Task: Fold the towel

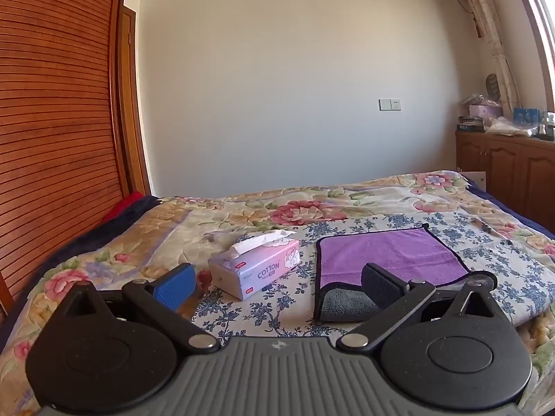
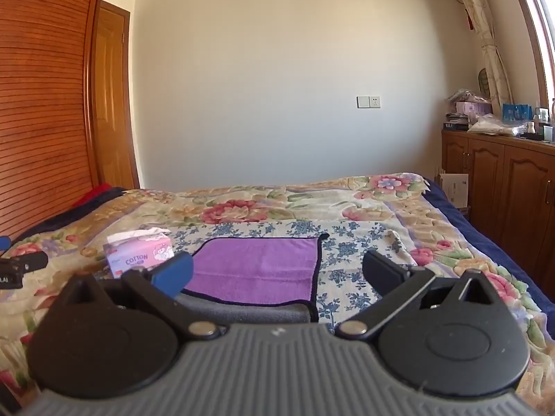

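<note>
Purple towel (image 1: 388,256) lies flat on the bed (image 1: 242,208), near edge flipped over showing its grey back, likely the first fold begun. Left hand-held gripper (image 1: 277,286) and right hand-held gripper (image 2: 277,272) hover low in front of it, both spread wide, holding nothing, probably set to take the near corners. Tissue box (image 1: 255,267) sits just left, apart from the towel

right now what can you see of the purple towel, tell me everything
The purple towel is a soft, fluffy-looking cloth with dark piping along its edges. It lies flat on the blue-flowered sheet spread over the bed, to the right of the tissue box and apart from it. Its near edge is turned over, showing a grey underside. A small loop sticks out at the far right corner. Both the left gripper and right gripper are open near its front edge; contact cannot be told.
</note>
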